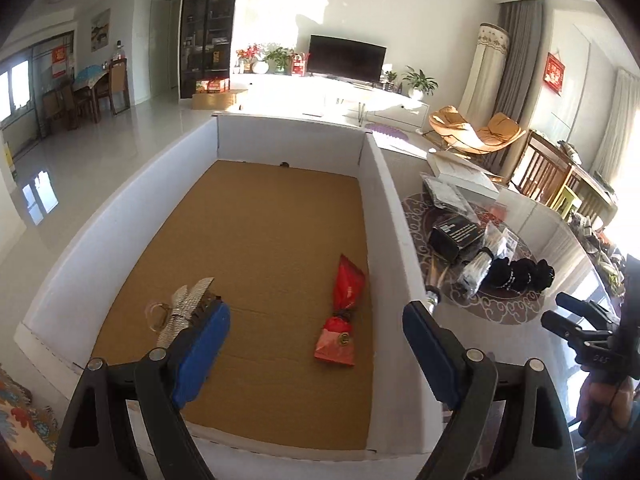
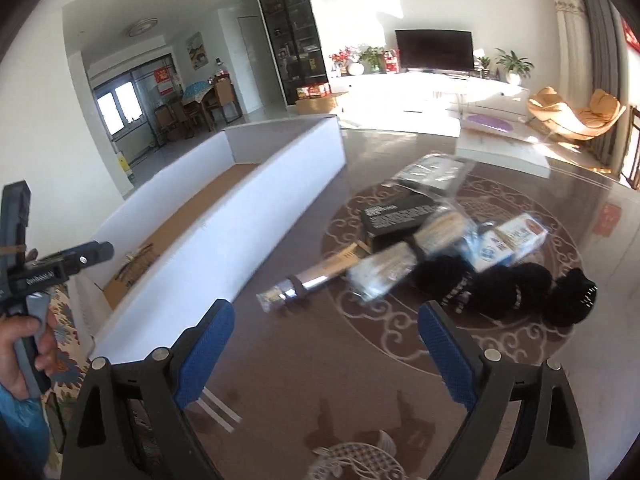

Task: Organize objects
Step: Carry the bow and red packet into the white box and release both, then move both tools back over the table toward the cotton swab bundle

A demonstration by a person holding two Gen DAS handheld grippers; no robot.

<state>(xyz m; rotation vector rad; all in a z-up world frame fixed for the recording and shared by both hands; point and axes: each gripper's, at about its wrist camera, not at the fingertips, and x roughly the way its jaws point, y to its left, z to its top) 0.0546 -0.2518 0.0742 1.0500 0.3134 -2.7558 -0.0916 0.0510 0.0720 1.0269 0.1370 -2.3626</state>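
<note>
Landmark: the white cardboard box (image 1: 396,208) on the glass table (image 2: 600,248).

Left gripper (image 1: 316,344) is held over the near end of the box, jaws spread wide, nothing pinched between the 2 blue pads (image 1: 204,344). A silver mesh strip with a clear ring (image 1: 182,312) lies on the brown box floor, just beside the left pad (contact with the pad cannot be told). A red wrapped packet (image 1: 342,312) lies on the box floor too, near the right wall, well apart from the strip.

Right gripper (image 2: 326,344) is held over the table, right of the box, jaws also spread wide, nothing gripped.

Outside the box, right of its long wall, a pile is seen on the patterned mat (image 2: 400,332):
- black carton (image 2: 390,218), nearest the box's far half
- clear bag of wooden sticks (image 2: 400,264) (blurred in the right view)
- brush with a metal ferrule (image 2: 308,282), lying flat, its tip pointing toward the box wall
- black knit items (image 2: 520,284), farthest from the box
- white and blue small carton (image 2: 508,242), resting on the pile
- clear plastic pouch (image 2: 430,174), beyond the black carton

A hand (image 2: 24,356) is seen at the left edge of the right view, wrapped around the left gripper's handle, beside the box's near corner.
</note>
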